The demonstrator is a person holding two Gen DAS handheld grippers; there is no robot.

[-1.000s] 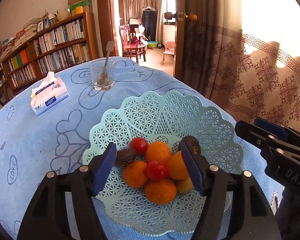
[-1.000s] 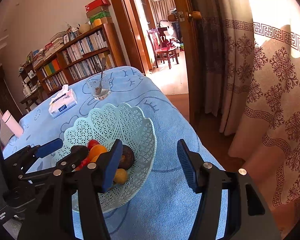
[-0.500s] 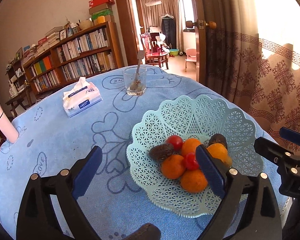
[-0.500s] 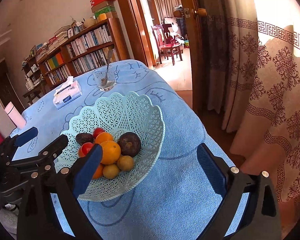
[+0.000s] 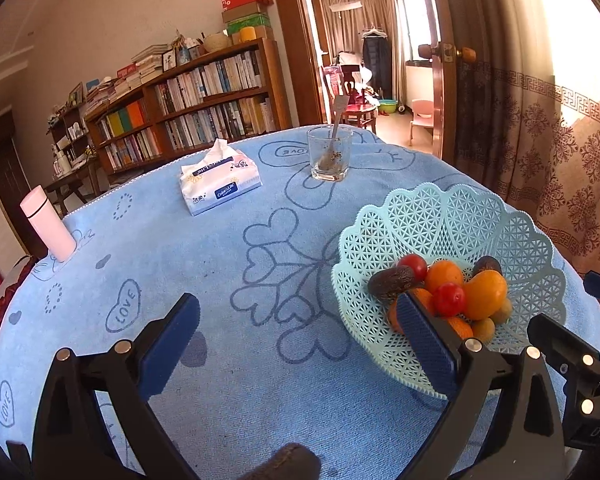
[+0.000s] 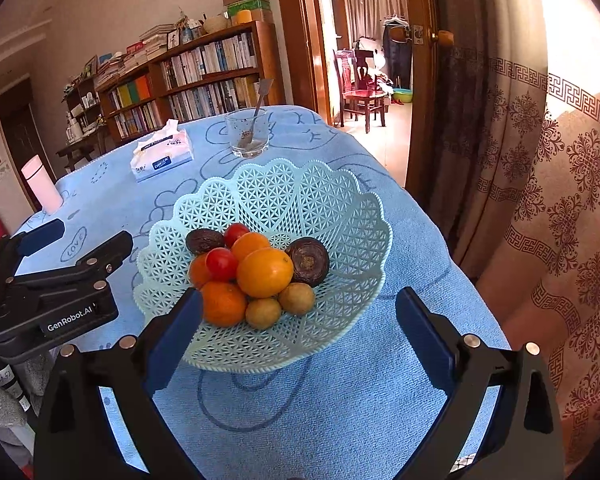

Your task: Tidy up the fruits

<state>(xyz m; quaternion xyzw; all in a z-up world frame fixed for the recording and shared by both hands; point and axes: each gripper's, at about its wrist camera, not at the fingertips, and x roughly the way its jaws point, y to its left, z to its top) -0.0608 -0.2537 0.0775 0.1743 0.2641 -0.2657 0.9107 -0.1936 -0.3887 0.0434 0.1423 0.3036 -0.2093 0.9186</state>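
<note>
The lattice fruit basket (image 6: 332, 216) sits near the surface's (image 5: 220, 272) right edge. The left claw (image 5: 296, 336) is opening over bare cloth; the right claw (image 6: 300, 332) stands apart, empty, before the basket.

The left claw's right finger (image 5: 424, 340) covers part of the oranges (image 5: 416, 300) in the lattice basket (image 5: 440, 216). Book titles on the bookshelf (image 5: 204, 92) are too small to read. The desk (image 5: 220, 280) runs off the lower edge.
</note>
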